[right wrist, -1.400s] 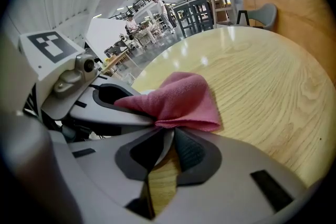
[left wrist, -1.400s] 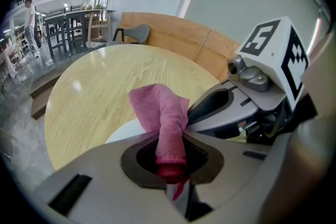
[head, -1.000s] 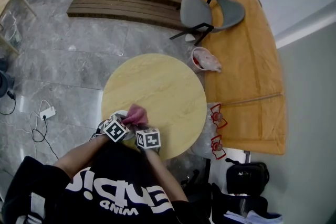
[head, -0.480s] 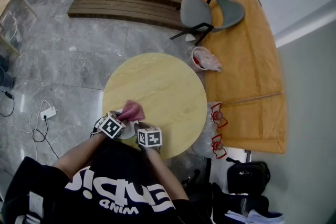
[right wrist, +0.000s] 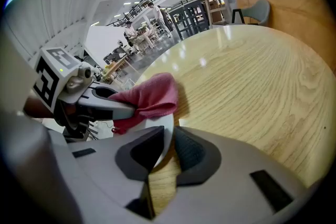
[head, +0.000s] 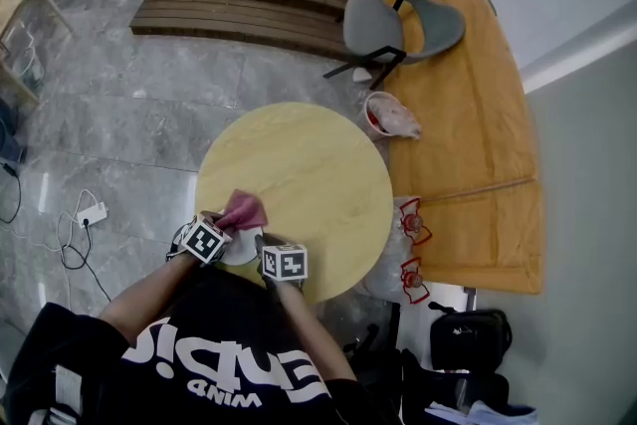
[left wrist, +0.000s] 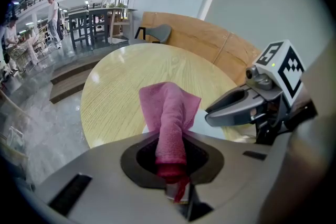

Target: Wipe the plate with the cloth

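- Step in hand (judged): the plate (right wrist: 157,127) is being wiped w/ the cloth (left wrist: 169,115) while it is steadied by its rim.
- L gripper (left wrist: 170,159): jaws are clenched on the cloth's lower end. The rest of the cloth sticks up and fwd out of them as a folded pink bundle.
- R gripper (right wrist: 163,152): jaws are closed on the plate's white rim, which is seen edge-on betw. the pads.
- Plate is held at the near-left edge of the round table (head: 309,164), betw. the two grippers. Whether it rests on the top or is lifted can't be told.
- Cloth's free end is seen over the plate's face, just ahead of the R jaws. Contact looks likely but isn't certain.
- To be done well:
  - The bundle should be laid flat on the face, not dabbed w/ its tip only.
  - Strokes are best swept from centre to rim, away from the R jaws, so the two grippers aren't knocked together.
  - Push should be kept light, since the plate is held by a thin rim grip only and could be levered out.
  - The rim part under the pads goes unwiped unless the plate is re-gripped elsewhere.
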